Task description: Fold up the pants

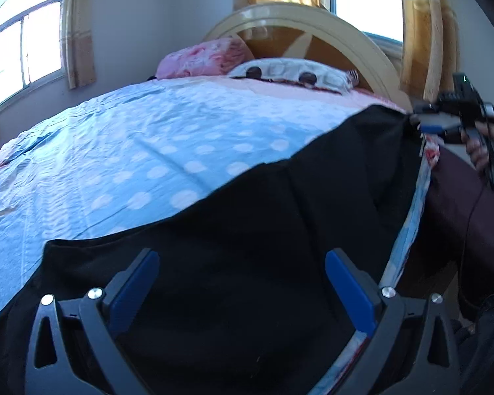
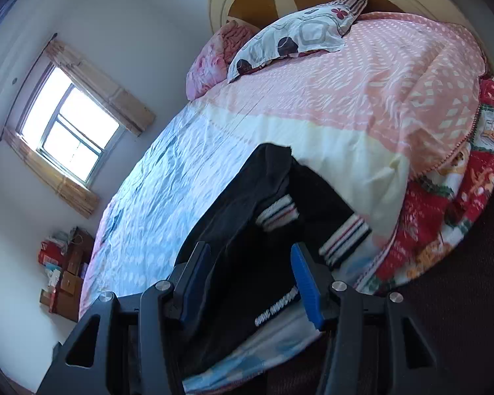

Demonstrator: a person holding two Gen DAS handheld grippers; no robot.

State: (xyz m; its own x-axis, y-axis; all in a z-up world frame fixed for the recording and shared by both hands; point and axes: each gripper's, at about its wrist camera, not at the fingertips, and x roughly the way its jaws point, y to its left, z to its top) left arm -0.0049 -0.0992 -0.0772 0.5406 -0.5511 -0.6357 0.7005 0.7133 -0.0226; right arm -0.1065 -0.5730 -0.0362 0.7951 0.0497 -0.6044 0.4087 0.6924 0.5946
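Black pants [image 1: 233, 263] lie spread along the near edge of the bed [image 1: 115, 151], filling the lower half of the left wrist frame; striped cuffs [image 2: 342, 240] show at center-right of the right wrist frame.

Left hand-held gripper [image 1: 242, 283]: jaws wide apart over the fabric, holding nothing. Right hand-held gripper [image 2: 250, 283]: jaws parted in its own view with cloth between them, not clamped. At the right edge of the left frame it sits at the pants' far end, touching or just beside the fabric; can't tell contact from there.

Risks, my read:
- Pants sit right on the mattress edge, so a 1-sided pull could slide them off toward the floor.
- Loose bedsheet [image 2: 187, 177] under them, so a deep pinch may grab sheet plus pants.
- The 2 legs overlap unevenly near the cuffs; folding now would lock in a skewed crease.
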